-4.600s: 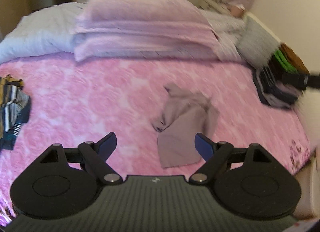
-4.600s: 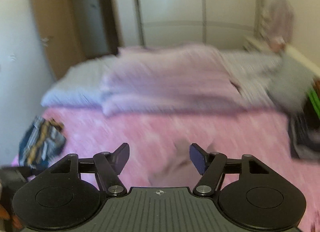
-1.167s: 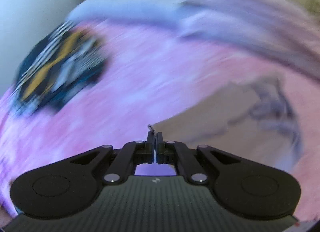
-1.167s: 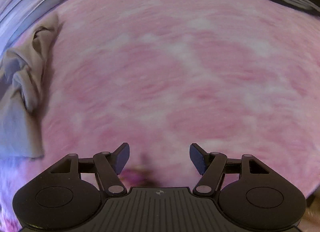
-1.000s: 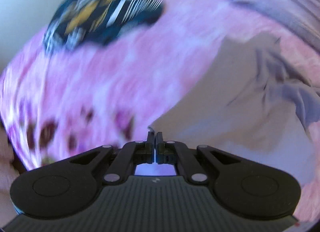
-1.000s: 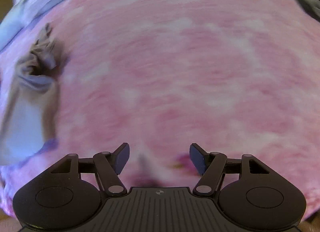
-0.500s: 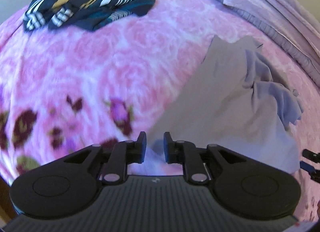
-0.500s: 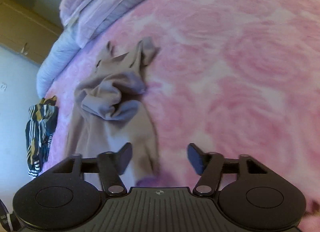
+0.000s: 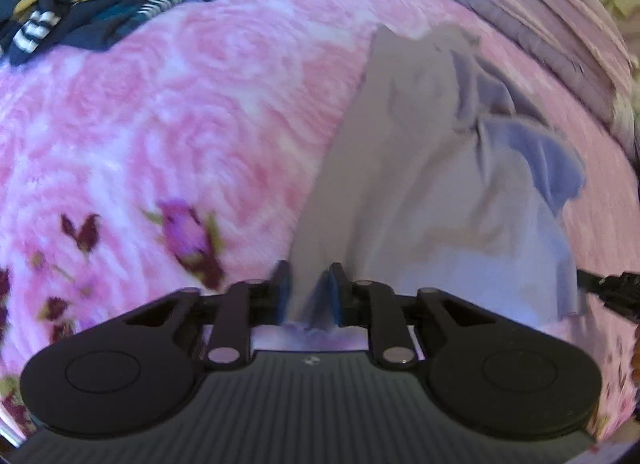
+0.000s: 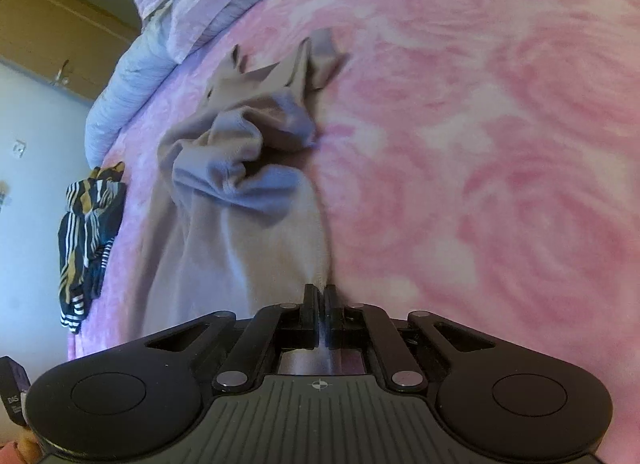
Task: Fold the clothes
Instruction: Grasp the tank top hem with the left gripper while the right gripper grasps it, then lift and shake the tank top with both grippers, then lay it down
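I see the pink floral bedspread point(image 10: 500, 144) with the grey garment point(image 10: 240, 216) crumpled on it, its near edge towards me. My right gripper point(image 10: 319, 300) is pinched on one near corner; my left gripper point(image 9: 307, 288) is slightly parted, fabric between its fingers.

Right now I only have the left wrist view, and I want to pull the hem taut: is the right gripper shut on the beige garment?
Observer: Yes. In the right wrist view the right gripper is shut on the near edge of the beige garment.
Operator: Is there room on that side to spread it?
Observer: The pink blanket to the right of that grip shows nothing lying on it.
Operator: And the striped clothes?
Observer: The striped clothes lie apart from the garment, at the bed's far left edge by the wall.
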